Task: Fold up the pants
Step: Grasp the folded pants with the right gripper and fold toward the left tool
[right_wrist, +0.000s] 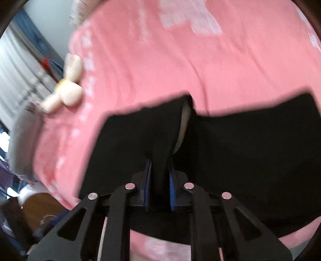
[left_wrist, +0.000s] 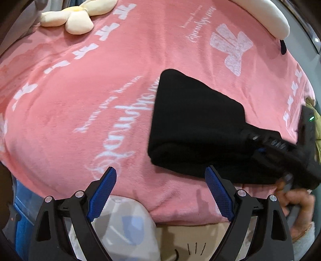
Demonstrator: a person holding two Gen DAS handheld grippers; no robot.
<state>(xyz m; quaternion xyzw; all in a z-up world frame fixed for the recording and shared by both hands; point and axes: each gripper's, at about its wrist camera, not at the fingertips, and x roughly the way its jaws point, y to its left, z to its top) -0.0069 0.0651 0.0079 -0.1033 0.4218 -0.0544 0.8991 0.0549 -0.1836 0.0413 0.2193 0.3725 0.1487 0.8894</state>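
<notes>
The black pants (left_wrist: 192, 124) lie folded into a thick bundle on the pink blanket (left_wrist: 80, 90), right of centre in the left wrist view. My left gripper (left_wrist: 162, 176) is open and empty above the blanket's near edge, just left of the bundle. My right gripper (right_wrist: 159, 166) is shut on a raised fold of the black pants (right_wrist: 250, 152); its blue pads (right_wrist: 172, 184) pinch the cloth. It also shows in the left wrist view (left_wrist: 280, 152), at the bundle's right end.
A cream flower plush (left_wrist: 74, 18) lies at the blanket's far left; it also shows in the right wrist view (right_wrist: 68, 92). A white cushion (left_wrist: 272, 18) sits at the far right. A pale pillow (left_wrist: 124, 224) lies below the blanket's near edge.
</notes>
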